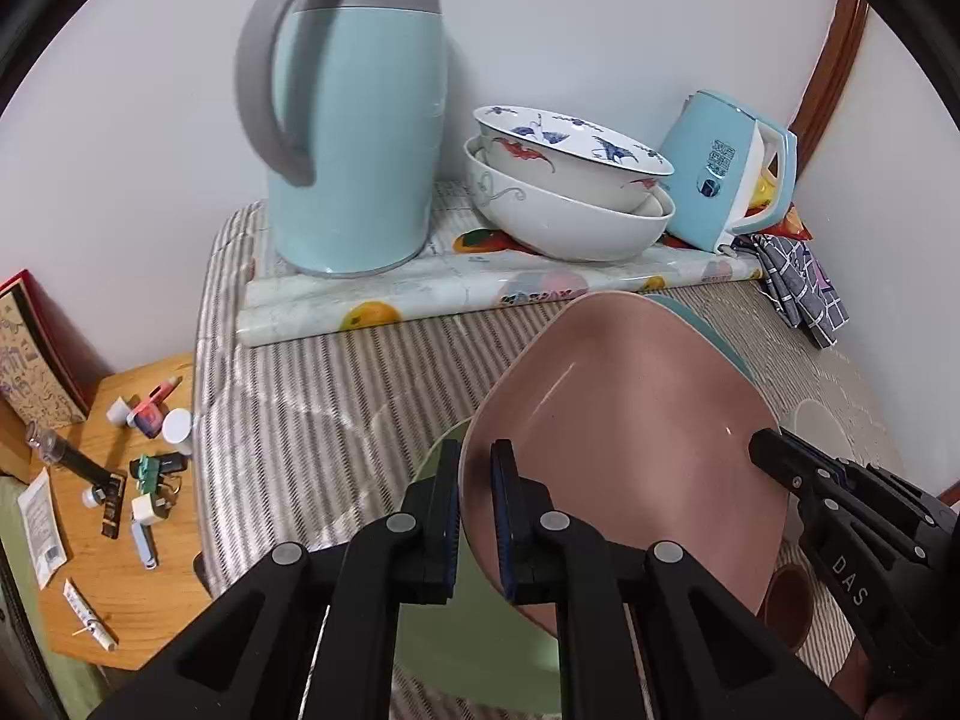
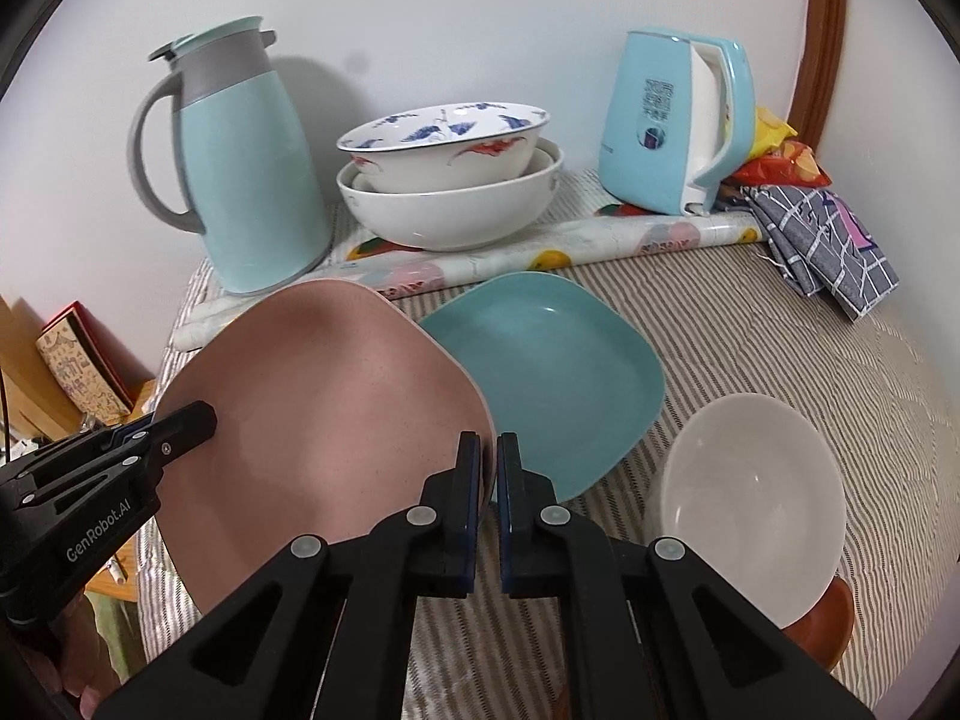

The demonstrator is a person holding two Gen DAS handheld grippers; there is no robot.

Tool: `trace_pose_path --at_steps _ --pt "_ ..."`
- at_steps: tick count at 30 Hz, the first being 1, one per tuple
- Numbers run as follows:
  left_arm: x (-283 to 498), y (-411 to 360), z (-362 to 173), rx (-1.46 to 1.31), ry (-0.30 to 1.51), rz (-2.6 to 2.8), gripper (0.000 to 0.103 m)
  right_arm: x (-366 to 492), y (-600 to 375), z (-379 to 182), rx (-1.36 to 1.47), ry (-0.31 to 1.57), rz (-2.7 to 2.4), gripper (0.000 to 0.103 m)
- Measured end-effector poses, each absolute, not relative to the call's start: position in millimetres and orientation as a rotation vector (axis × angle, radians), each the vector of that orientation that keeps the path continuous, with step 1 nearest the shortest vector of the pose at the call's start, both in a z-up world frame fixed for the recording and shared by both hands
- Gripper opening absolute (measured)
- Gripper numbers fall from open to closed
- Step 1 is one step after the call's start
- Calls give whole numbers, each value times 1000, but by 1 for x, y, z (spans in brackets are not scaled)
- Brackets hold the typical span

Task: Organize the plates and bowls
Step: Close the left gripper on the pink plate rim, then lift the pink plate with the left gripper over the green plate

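Observation:
A pink square plate [image 1: 630,420] [image 2: 330,408] hangs between both grippers, off the striped tablecloth. My left gripper [image 1: 474,456] is shut on its left rim, and also shows in the right wrist view [image 2: 201,417]. My right gripper [image 2: 489,450] is shut on the plate's right rim and appears at the right of the left wrist view [image 1: 765,450]. Below the pink plate lies a pale green plate [image 1: 432,630]. A teal square plate [image 2: 552,372] rests on the table behind it. A white bowl [image 2: 750,492] sits inside a brown bowl [image 2: 822,630] at the right.
Two nested white bowls [image 2: 444,180], the upper one painted blue and red, stand at the back between a light-blue thermos jug [image 2: 240,180] and a light-blue kettle [image 2: 672,120]. A grey checked cloth [image 2: 828,246] lies at the right. A low wooden side table [image 1: 120,480] holds small items.

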State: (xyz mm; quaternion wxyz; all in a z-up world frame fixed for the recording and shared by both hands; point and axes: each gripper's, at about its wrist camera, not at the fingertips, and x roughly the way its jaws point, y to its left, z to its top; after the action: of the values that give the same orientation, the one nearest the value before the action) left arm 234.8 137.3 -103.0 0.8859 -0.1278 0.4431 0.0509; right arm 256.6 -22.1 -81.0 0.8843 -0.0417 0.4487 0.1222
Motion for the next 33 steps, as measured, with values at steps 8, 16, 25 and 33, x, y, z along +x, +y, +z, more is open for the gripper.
trace_pose_path --at_steps 8,16,25,33 --pt "215 151 -111 -288 940 138 10 248 -6 -85 -108 940 286 5" --pt "204 159 -122 -310 963 157 10 243 2 -96 -121 960 306 5" --pt "203 155 -132 -313 990 170 10 242 1 -109 -122 984 313 5" --pt "204 152 -133 -320 1003 175 10 247 1 -118 -134 999 317 6"
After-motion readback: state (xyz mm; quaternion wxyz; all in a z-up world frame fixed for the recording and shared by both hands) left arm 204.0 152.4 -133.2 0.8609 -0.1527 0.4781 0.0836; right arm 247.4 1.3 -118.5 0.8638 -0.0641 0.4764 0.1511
